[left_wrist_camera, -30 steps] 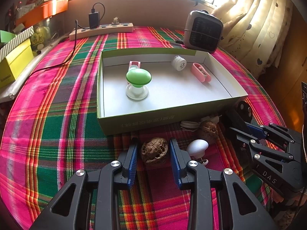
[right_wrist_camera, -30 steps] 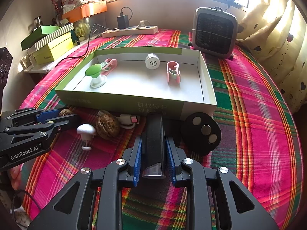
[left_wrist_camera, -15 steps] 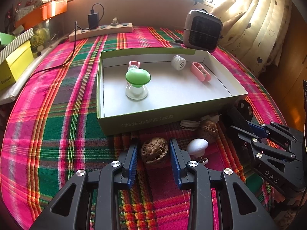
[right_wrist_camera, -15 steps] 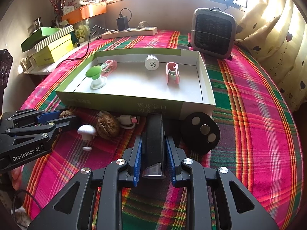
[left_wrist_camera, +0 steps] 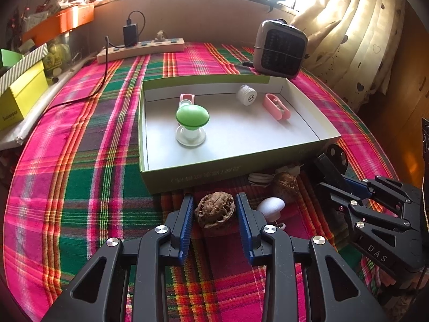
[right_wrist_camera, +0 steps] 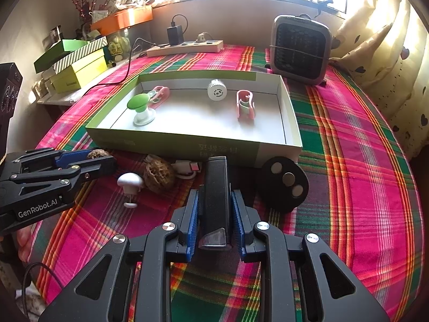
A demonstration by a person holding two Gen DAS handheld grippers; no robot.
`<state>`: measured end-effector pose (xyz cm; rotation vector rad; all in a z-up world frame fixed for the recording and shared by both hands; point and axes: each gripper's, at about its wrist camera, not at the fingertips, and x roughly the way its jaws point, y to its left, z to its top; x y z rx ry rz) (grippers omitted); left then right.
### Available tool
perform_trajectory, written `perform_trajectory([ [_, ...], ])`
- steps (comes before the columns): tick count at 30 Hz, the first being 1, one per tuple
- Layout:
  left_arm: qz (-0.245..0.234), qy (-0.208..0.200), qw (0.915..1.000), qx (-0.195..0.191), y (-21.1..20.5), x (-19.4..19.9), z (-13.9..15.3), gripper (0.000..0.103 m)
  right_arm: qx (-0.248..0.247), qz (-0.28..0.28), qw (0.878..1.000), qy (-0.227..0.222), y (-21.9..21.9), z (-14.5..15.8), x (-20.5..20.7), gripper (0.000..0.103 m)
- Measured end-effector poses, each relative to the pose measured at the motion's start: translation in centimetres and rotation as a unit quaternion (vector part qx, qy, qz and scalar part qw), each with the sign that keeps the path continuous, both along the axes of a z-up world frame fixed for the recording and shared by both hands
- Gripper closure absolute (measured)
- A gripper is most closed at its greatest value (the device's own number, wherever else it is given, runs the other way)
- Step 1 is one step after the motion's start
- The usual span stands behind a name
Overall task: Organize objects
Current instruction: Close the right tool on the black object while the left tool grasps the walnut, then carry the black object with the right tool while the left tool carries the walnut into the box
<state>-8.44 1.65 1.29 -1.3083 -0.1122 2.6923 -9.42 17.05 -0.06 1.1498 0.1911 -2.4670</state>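
Left tongs (left_wrist_camera: 214,216) and right tongs (right_wrist_camera: 215,212) haven't budged over the last second: the right pair sits clamped on the black bar (right_wrist_camera: 215,187), the left pair partway closed around the walnut (left_wrist_camera: 215,209), pads right at its sides (contact, I can't tell). Nothing's changed, so both pieces remain on the bench (left_wrist_camera: 80,174), just outside the box (left_wrist_camera: 193,178).

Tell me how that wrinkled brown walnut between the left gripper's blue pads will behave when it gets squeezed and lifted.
The wrinkled brown walnut looks hard-shelled, so it should stay stiff under the left gripper. Its rounded shape may roll or twist on the plaid tablecloth if the pads meet it off-centre. The deep ridges probably help the ribbed pads bite, so slipping seems unlikely.
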Motion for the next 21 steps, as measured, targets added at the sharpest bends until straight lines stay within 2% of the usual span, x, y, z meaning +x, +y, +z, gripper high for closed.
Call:
perform_trajectory([
  [21,-0.008,0.028,0.9996,-0.002,0.2,0.6,2.0,0.074,-0.018,0.004,1.0,0.019,0.0,2.3,0.7,0.078],
])
